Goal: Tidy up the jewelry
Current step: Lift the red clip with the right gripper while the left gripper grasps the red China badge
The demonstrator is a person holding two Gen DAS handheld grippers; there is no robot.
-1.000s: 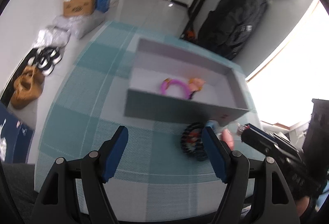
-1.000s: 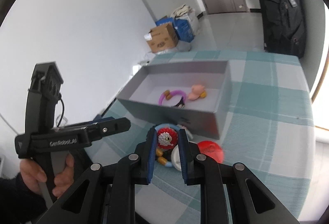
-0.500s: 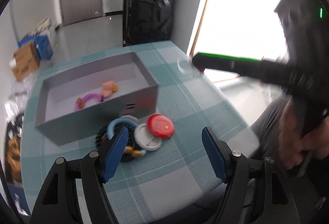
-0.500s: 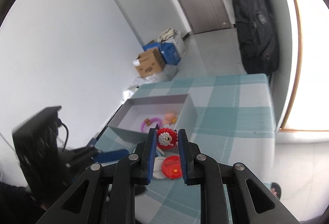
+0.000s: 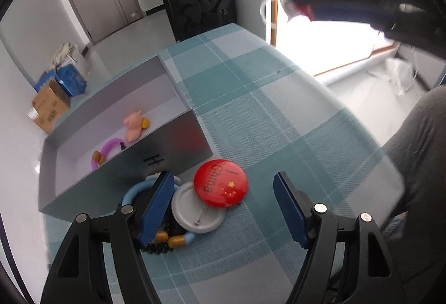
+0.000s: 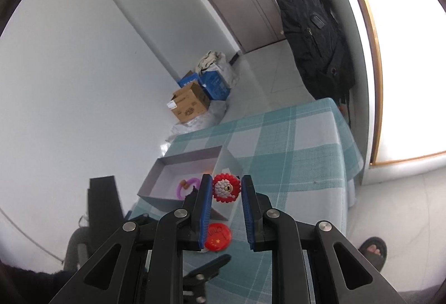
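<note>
My right gripper is shut on a red and white beaded brooch and holds it high above the table; it also shows blurred in the left wrist view. My left gripper is open, low over a red China badge, a white badge and a blue beaded bracelet with a black one under it. The grey box holds a purple bracelet and a pink piece. The red badge and box show below my right gripper.
The table carries a teal checked cloth. A black coat hangs by the door. Cardboard and blue boxes sit on the floor. The person's leg is at the table's right edge.
My right gripper has lifted the brooch well up from the pile. My left gripper has swung right and come down close over the badges.
</note>
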